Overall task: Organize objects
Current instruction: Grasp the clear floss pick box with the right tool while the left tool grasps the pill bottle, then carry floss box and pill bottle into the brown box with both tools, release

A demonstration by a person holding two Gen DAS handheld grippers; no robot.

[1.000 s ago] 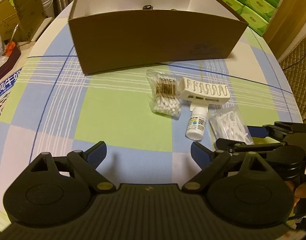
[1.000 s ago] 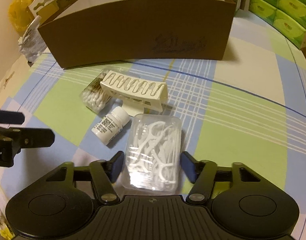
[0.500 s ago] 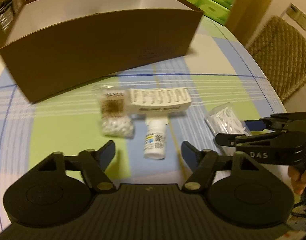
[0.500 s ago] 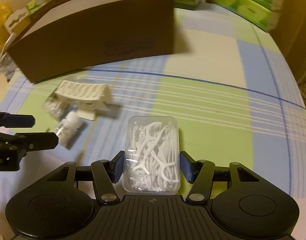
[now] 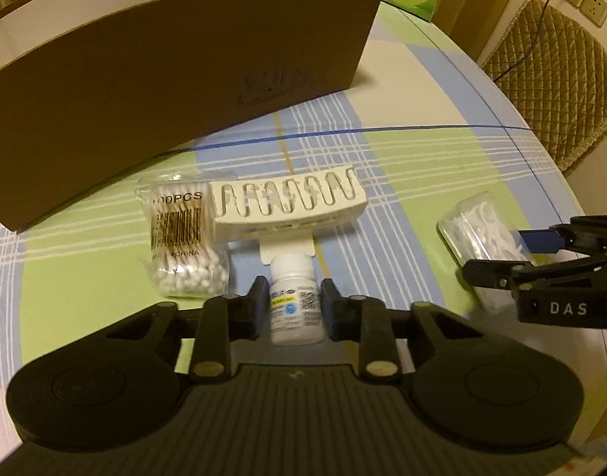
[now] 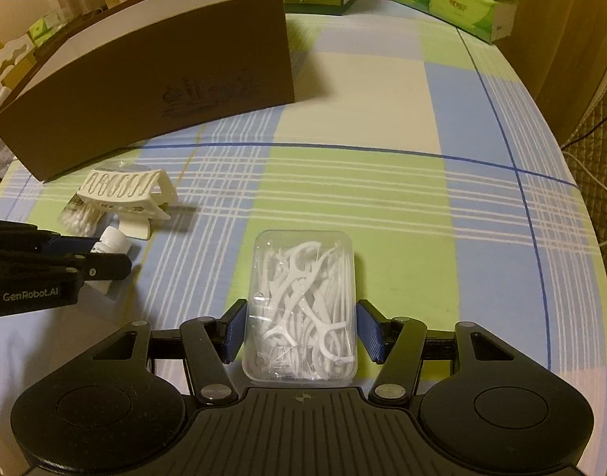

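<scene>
Pill bottle (image 5: 296, 304) pinched in left hand-held gripper (image 5: 289, 304), floss-pick box (image 6: 300, 306) clamped by right hand-held gripper (image 6: 300, 331), open tablecloth (image 6: 383, 206) ahead.

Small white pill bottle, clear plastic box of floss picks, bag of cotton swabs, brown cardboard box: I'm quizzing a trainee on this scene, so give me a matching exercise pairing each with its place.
Things:
1. small white pill bottle
2. clear plastic box of white floss picks
3. clear bag of cotton swabs
4. brown cardboard box

Places:
A. lying on the cloth beside the white slotted plastic holder
B. between the fingers of the right gripper
C. at the far side, behind the small items
D. between the fingers of the left gripper

Pairs: 1-D, 2-B, 3-A, 4-C
</scene>
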